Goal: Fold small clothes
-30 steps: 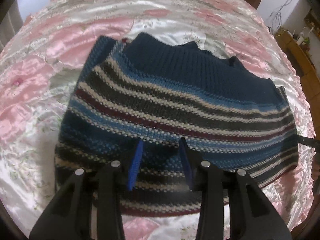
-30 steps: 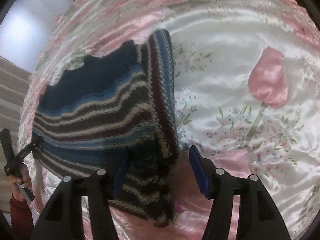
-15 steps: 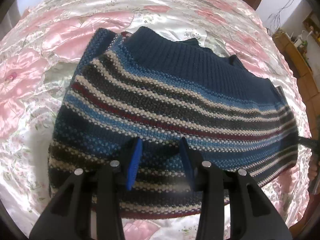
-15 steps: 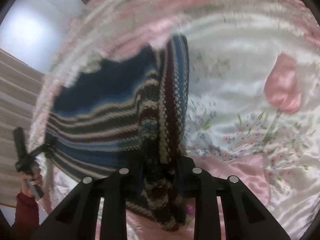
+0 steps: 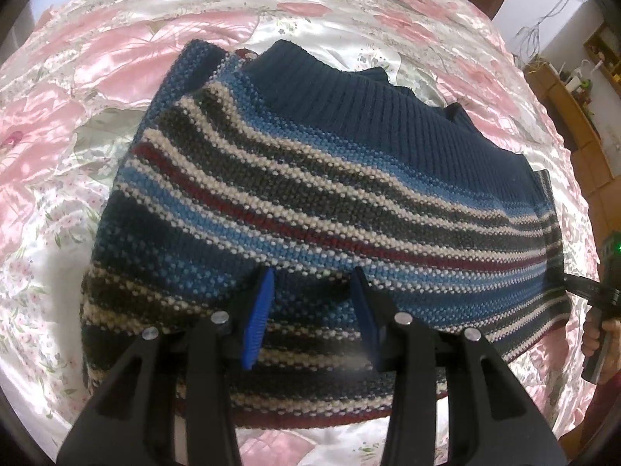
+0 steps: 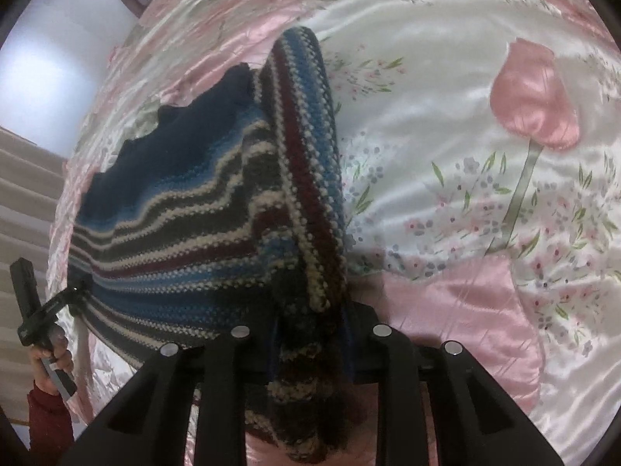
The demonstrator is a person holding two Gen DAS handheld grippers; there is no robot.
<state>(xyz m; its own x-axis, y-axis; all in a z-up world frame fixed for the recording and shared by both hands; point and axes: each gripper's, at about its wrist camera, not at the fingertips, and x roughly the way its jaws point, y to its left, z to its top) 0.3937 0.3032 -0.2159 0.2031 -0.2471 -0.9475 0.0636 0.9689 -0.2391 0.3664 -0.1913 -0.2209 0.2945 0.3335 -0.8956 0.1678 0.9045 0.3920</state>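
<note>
On a bed covered by a shiny pink and white flowered bedspread (image 6: 446, 124), a small striped sweater (image 5: 310, 202) is spread with its dark blue ribbed hem turned away from the left wrist camera. A second ago the right gripper (image 6: 310, 345) was held wide open beside the sweater's edge; now it is clenched on a bunched fold of that edge, and the knit is seen pinched between its blue pads and lifted into a ridge that runs away from the camera. In the left wrist view the same gripper is glimpsed at the far right rim, gripped by a hand (image 5: 605, 334), with the sweater's corner drawn toward it. The left gripper (image 5: 310, 310) is kept open, its blue pads spread apart just above the striped middle of the sweater, and nothing is held between them; over the last second it has been brought slightly closer to the cloth. From this it is judged that one side has just been seized for a fold and that the left side is not yet taken, so the fold itself is only being started. A red sleeve (image 6: 46, 419) is seen at the lower left of the right wrist view. No brand, label or readable writing is made out on the sweater, the bedspread or the grippers
</note>
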